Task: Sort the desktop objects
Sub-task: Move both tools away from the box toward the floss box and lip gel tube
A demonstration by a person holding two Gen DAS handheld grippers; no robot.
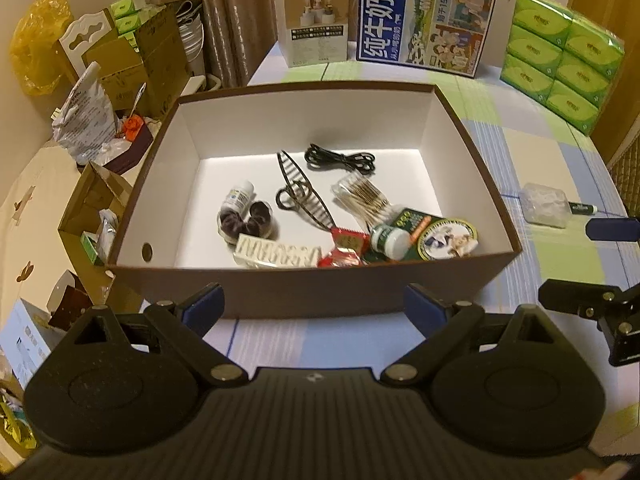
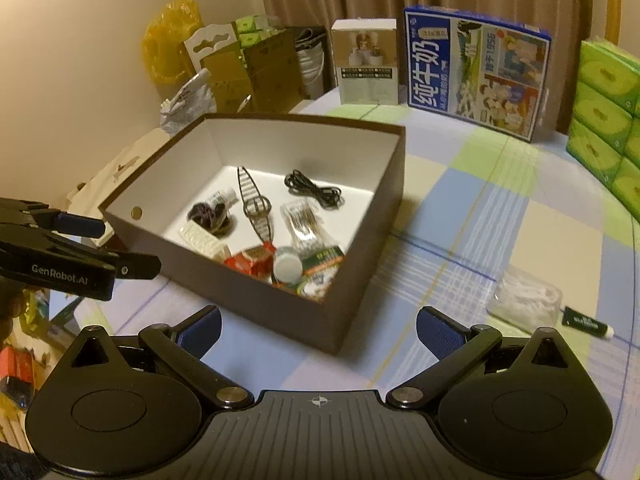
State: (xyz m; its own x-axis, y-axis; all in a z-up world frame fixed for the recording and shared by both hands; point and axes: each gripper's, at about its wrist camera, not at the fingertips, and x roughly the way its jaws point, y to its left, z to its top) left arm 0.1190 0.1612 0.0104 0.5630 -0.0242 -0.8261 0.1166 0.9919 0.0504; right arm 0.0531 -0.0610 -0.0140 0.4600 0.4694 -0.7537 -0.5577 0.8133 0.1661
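A brown box with a white inside stands on the checked tablecloth; it also shows in the right wrist view. In it lie a black cable, a black hair claw, cotton swabs, a dark scrunchie, a white comb, a red packet, a white-capped bottle and a round tin. A clear bag and a green tube lie on the cloth to the right of the box. My left gripper is open and empty just in front of the box. My right gripper is open and empty near the box's front corner.
A blue milk carton box, a white product box and stacked green tissue packs stand at the back of the table. Cardboard boxes and bags crowd the left side beyond the table edge.
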